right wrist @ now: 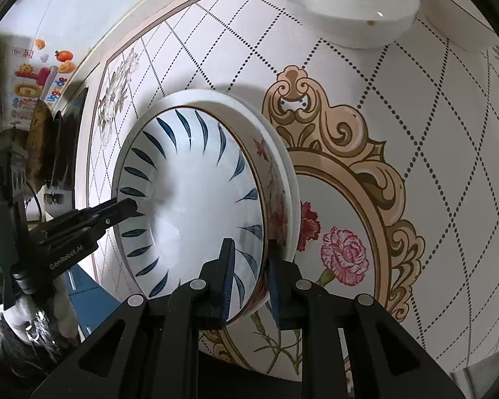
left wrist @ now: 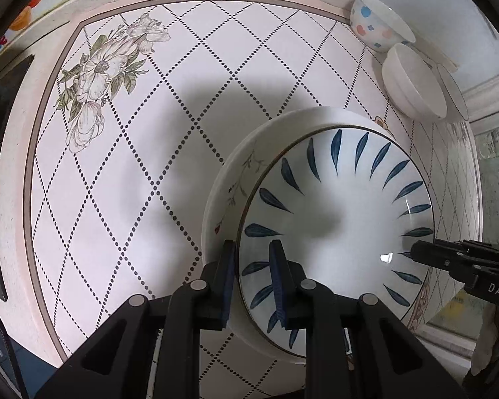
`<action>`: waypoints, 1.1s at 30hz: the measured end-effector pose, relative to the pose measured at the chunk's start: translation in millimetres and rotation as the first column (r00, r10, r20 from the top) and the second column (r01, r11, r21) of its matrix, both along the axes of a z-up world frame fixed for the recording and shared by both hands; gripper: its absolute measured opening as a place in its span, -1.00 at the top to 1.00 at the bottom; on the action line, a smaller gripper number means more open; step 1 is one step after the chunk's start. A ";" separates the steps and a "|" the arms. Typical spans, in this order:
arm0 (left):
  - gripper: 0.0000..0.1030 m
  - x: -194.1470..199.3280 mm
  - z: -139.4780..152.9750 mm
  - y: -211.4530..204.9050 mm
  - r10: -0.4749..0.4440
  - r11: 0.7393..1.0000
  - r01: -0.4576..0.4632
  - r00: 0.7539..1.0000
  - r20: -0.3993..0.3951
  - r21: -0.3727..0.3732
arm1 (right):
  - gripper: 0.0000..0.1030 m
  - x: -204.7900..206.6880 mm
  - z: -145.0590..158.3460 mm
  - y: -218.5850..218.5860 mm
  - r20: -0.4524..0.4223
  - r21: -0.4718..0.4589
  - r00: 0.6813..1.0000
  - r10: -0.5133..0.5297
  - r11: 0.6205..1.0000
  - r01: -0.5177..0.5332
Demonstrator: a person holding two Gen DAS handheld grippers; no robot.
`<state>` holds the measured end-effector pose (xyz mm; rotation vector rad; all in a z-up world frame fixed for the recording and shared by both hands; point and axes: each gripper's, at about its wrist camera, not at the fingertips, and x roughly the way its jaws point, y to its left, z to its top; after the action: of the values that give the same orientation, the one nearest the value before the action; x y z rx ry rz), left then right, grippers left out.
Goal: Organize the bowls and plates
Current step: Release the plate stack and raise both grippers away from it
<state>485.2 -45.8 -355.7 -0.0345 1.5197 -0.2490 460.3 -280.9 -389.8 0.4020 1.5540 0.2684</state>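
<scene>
Both hand-held grippers, left [left wrist: 252,282] and right [right wrist: 249,281], are pinching opposite rims of the blue-leaf bowl [left wrist: 336,219] nested in a floral dish [left wrist: 226,179] mid-surface [left wrist: 133,153], while seemingly three bowls, including a plain white bowl [left wrist: 412,79], are waiting unstacked at the far right.

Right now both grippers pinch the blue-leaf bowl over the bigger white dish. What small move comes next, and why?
Probably ease the blue-leaf bowl straight down until it seats in the white dish under it, then let go. The left gripper and right gripper clamp opposite rims, and the bowl already sits centred over the dish, so only a level settle seems left.
</scene>
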 end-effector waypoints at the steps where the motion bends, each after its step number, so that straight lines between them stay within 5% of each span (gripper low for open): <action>1: 0.65 -1.0 -0.2 0.4 0.002 1.000 -0.002 1.000 0.002 0.005 | 0.58 0.0 0.6 -0.5 0.002 0.001 1.000 0.002 1.000 -0.002; 10: 0.64 -14.6 19.0 7.4 0.044 0.999 -0.045 0.999 0.029 0.027 | 0.58 -1.6 13.0 -7.1 0.035 -0.013 0.999 -0.030 0.999 0.031; 17: 0.63 -43.2 81.2 9.7 0.022 1.000 -0.023 0.991 0.132 0.005 | 0.57 -21.1 56.1 8.3 0.109 -0.071 0.994 -0.030 0.997 0.038; 24: 0.54 -70.1 152.9 16.6 -0.016 1.000 0.017 0.963 0.268 -0.001 | -0.06 -59.2 127.1 35.6 0.214 -0.120 0.976 -0.043 0.990 0.070; 33: 0.45 -106.2 196.4 23.2 -0.051 0.994 0.075 0.964 0.262 -0.081 | -0.15 -112.6 197.3 62.9 0.297 -0.145 0.953 -0.062 0.983 0.110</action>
<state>379.0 -22.5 -159.3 -0.0239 1.2488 -0.3589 347.7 -218.0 -192.4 0.2884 1.2545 0.1261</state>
